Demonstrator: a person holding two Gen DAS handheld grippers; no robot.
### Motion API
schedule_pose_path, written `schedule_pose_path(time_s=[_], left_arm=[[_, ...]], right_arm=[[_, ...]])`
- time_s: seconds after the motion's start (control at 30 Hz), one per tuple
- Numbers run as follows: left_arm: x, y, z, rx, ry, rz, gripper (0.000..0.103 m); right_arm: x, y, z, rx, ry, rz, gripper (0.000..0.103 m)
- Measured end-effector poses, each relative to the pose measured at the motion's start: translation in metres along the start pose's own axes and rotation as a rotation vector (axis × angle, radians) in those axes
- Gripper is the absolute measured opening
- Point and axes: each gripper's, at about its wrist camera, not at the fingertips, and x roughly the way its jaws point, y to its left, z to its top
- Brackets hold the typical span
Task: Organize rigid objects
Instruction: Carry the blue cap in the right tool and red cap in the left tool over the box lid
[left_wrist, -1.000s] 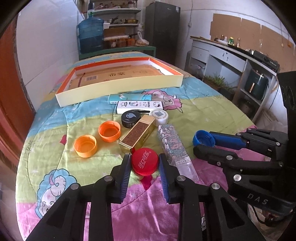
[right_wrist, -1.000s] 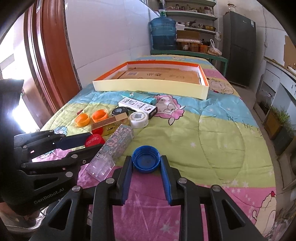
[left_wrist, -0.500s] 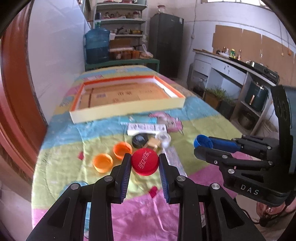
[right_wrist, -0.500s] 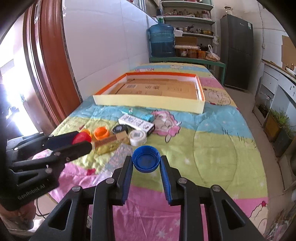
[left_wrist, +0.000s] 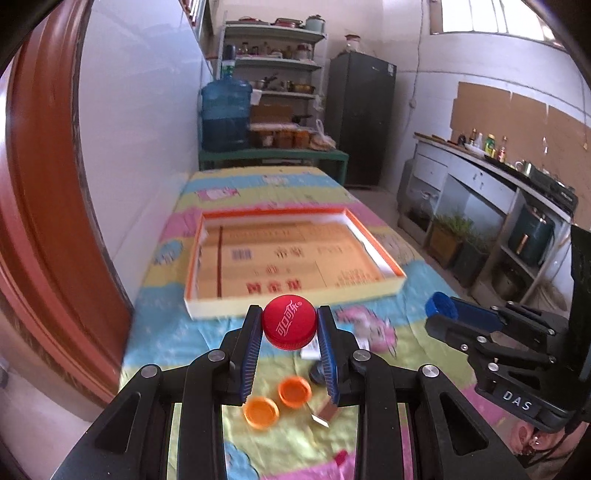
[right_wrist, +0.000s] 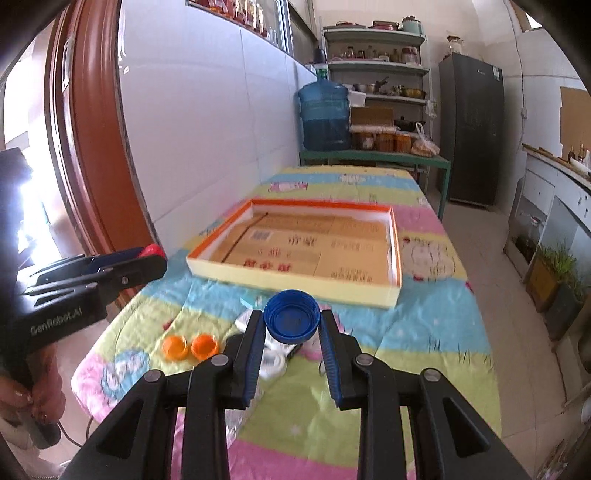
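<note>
Left tongs (left_wrist: 289, 326) pinching red cap (left_wrist: 289, 324) top-up; right tongs (right_wrist: 292, 324) gripping blue cap (right_wrist: 291, 319) hollow-up.

Daylight fills both views. In the left wrist view a high window (left_wrist: 491, 16) at one o'clock glows pale and washed out. In the right wrist view white glare blows out the doorway (right_wrist: 27, 221) at nine o'clock. Fisheye distortion bows the walls and door frame, and dark corners ring each picture. The quilt (left_wrist: 177, 332) and the tray (left_wrist: 295, 258) are smeared with motion blur, while the near gripper parts stay sharp. Shadows are soft.
</note>
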Motion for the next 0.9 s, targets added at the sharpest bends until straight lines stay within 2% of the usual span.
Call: schedule_pose_path(time_s=[0.4,0.7,0.9], left_arm=[[0.029,0.025,0.068,-0.045,-0.055,0.061,0.03],[0.071,0.041,0.105,-0.066,-0.044,0.094,0.03],[0.104,0.047,0.12,-0.079,-0.021,0.088,0.03]], right_arm=[[0.022,-0.015,0.055,-0.011,-0.06,-0.017,0.03],[0.059,-0.03,0.091,0.012,-0.079,-0.016,0.03],[0.085,-0.041,0.113,0.034,-0.088,-0.023,0.03]])
